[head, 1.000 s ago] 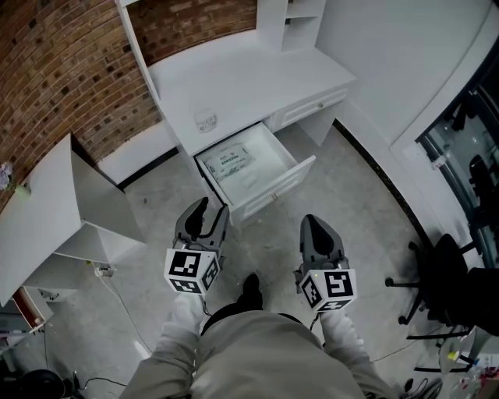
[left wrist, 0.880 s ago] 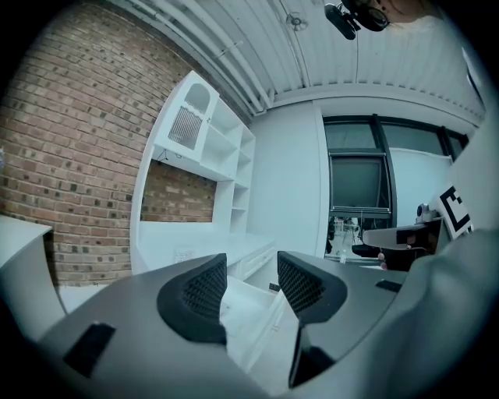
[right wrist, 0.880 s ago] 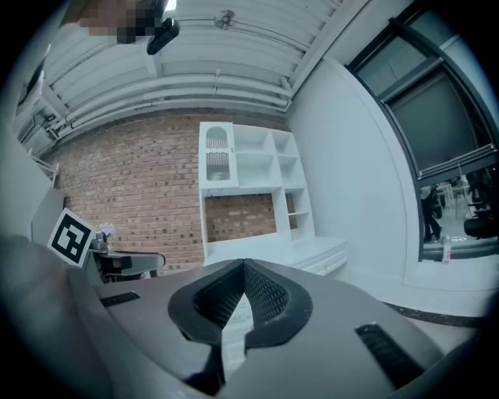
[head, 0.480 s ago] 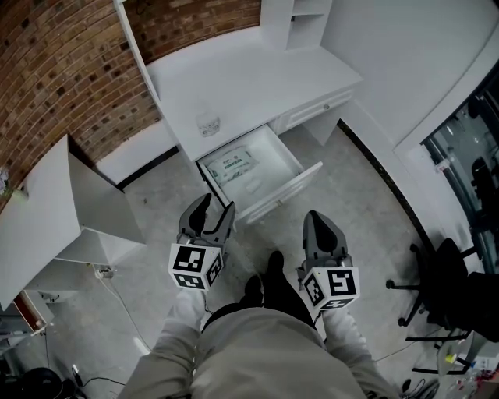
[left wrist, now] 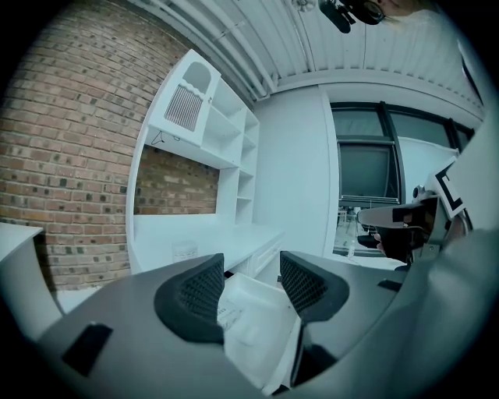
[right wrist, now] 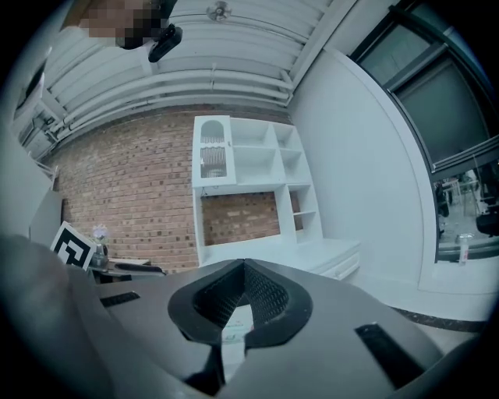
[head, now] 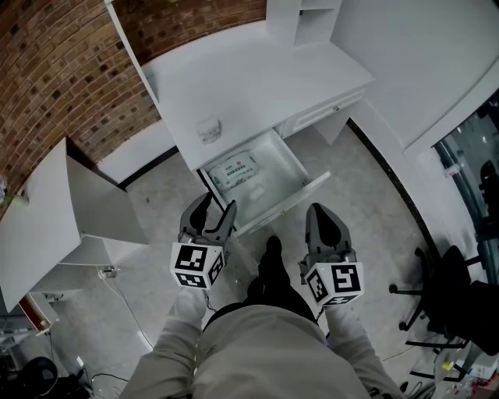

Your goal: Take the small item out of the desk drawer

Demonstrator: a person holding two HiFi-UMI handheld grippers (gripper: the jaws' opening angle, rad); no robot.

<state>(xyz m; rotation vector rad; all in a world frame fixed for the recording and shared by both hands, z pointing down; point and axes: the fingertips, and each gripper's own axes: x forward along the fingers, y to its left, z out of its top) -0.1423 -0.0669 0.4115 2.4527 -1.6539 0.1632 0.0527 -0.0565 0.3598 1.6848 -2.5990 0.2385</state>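
Observation:
The white desk (head: 249, 78) has its drawer (head: 287, 204) pulled open toward me. Inside lie a flat white packet with green print (head: 232, 169) and a small pale item (head: 258, 189). My left gripper (head: 216, 204) hovers just short of the drawer's near left corner. Its jaws have just been opening and stand open with nothing between them. The left gripper view frames the drawer (left wrist: 261, 312) and the packet (left wrist: 228, 313) between the left gripper's (left wrist: 251, 269) pads. My right gripper (head: 318, 209) hangs off the drawer's front right, shut and empty; the right gripper (right wrist: 244, 266) shows its tips touching.
A small clear cup (head: 207, 130) stands on the desktop near the drawer. A shelf unit (head: 312, 15) rises at the desk's back. A white side table (head: 39, 218) is on the left, a cable (head: 117, 288) on the floor, an office chair (head: 437, 304) on the right.
The person has stepped toward the desk, so both grippers are closer to the open drawer. The left jaws stand wider apart than before. The right jaws stay shut.

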